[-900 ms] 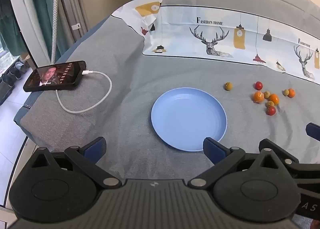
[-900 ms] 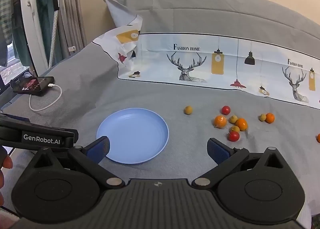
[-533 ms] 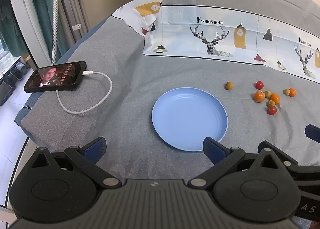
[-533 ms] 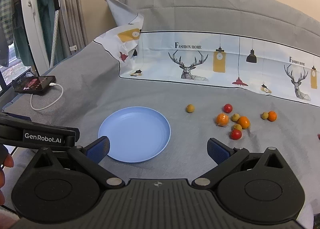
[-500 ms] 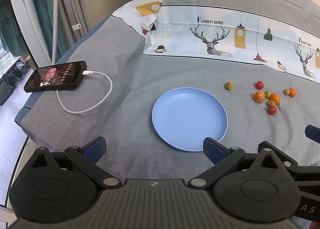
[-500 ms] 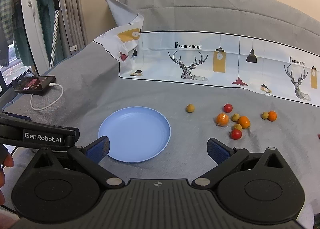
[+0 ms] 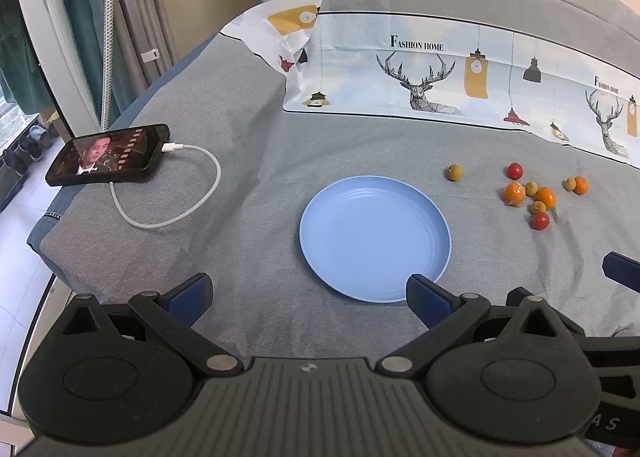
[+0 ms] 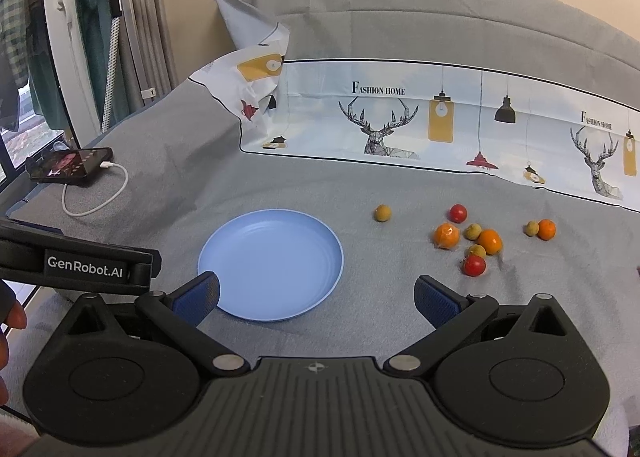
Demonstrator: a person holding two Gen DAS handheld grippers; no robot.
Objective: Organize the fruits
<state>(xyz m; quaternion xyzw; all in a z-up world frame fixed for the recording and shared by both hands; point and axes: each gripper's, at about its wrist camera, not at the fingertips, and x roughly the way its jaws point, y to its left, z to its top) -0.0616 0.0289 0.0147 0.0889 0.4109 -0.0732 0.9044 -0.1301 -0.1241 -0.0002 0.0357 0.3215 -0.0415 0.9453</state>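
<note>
While both grippers' jaws stand wide apart, the blue plate (image 8: pixel 270 264) lies bare beside scattered fruits (image 8: pixel 473 243).

The right tool (image 8: pixel 316 293) shifts a little. In its own view the blue plate (image 8: pixel 271 265) and the scattered fruits (image 8: pixel 468 241) on the bed now sit slightly further toward 1 o'clock than a second ago. The lone orange fruit (image 8: pixel 639 269) at the 3 o'clock edge is now almost out of frame. The labelled side of the left tool (image 8: pixel 84 265) shows a little higher. In the left wrist view, the right tool's blue fingertip (image 7: pixel 622 271) sits slightly lower, toward 7 o'clock.
</note>
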